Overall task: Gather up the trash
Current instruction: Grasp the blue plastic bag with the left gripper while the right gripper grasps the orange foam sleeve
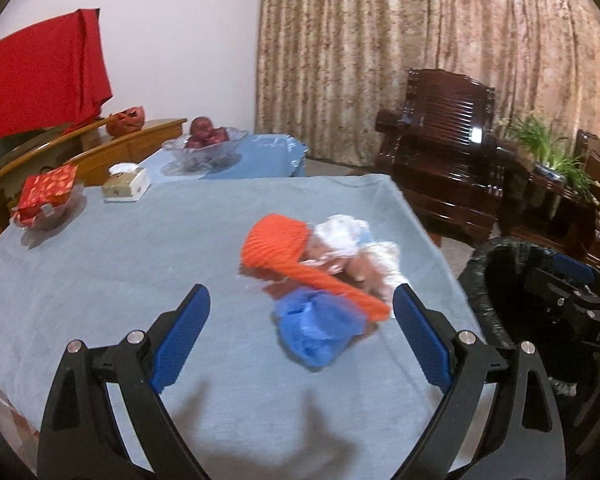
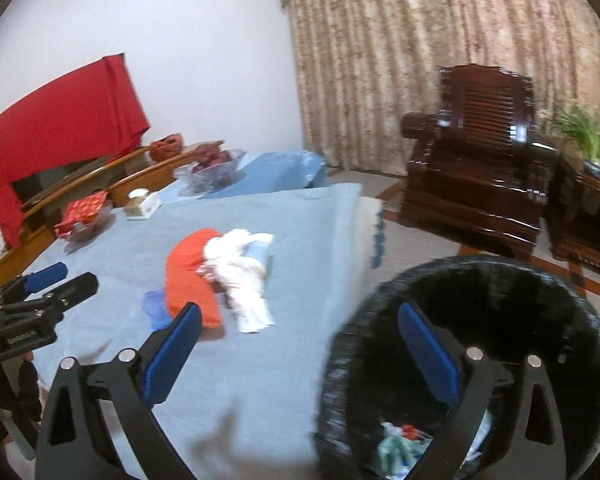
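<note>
Plainly the trash sits gathered in one heap on the worktop (image 1: pixel 100 280), near the edge closest to the black-lined bin (image 2: pixel 480 280), so each piece has only a short way to travel; the bin stands on the floor just beside that edge, and some scraps already lie at its bottom. The heap is an orange netted wrapper (image 1: pixel 284 248), white crumpled tissue (image 2: pixel 244 276) and a blue plastic bag (image 1: pixel 316 328), all touching. The left tongs (image 1: pixel 302 312) hang over the worktop with jaws wide apart, gripping nothing; the blue bag lies between and just ahead of them, though contact is blurred and I cannot tell. The right tongs (image 2: pixel 300 332) are likewise wide apart and empty, one finger over the worktop, the other over the bin's mouth.
</note>
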A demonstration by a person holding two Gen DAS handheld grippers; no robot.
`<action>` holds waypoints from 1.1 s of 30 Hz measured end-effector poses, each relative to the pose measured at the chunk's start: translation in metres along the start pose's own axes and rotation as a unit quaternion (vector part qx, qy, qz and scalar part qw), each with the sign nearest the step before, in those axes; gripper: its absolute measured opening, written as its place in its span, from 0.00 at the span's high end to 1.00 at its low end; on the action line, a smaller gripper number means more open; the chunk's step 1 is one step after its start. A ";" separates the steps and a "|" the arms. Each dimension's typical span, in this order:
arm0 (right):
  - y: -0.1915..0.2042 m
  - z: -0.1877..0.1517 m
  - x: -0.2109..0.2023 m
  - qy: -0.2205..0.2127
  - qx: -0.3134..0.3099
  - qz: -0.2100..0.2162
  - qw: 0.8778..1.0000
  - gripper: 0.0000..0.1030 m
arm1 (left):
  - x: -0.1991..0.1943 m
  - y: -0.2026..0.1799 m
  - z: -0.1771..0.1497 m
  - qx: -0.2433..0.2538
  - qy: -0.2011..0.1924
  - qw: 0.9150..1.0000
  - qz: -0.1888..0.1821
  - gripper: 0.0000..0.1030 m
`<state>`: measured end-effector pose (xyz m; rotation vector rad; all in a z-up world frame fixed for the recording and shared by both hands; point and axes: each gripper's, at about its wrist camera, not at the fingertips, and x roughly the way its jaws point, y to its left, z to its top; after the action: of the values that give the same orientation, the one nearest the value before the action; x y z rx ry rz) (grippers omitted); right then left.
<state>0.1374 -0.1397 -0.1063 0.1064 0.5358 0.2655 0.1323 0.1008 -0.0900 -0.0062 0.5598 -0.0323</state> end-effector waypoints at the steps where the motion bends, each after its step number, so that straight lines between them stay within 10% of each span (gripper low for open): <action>1: 0.008 0.000 0.007 0.004 -0.006 0.009 1.000 0.13 | 0.001 0.005 -0.001 -0.003 0.001 1.000 0.004 0.13; 19: 0.090 -0.022 0.101 0.093 -0.075 0.084 0.989 0.43 | 0.037 0.061 -0.025 -0.035 0.045 0.998 0.035 0.18; 28: 0.093 -0.025 0.117 0.119 -0.075 0.119 0.983 0.85 | 0.046 0.062 -0.029 -0.041 0.052 0.998 0.024 0.18; 33: 0.086 -0.022 0.108 0.115 -0.065 0.134 0.982 0.87 | 0.051 0.050 -0.030 -0.038 0.055 0.998 0.008 0.18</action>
<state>0.1959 -0.0266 -0.1632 0.0200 0.7338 0.5794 0.1614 0.1487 -0.1433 -0.0744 0.6710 0.0043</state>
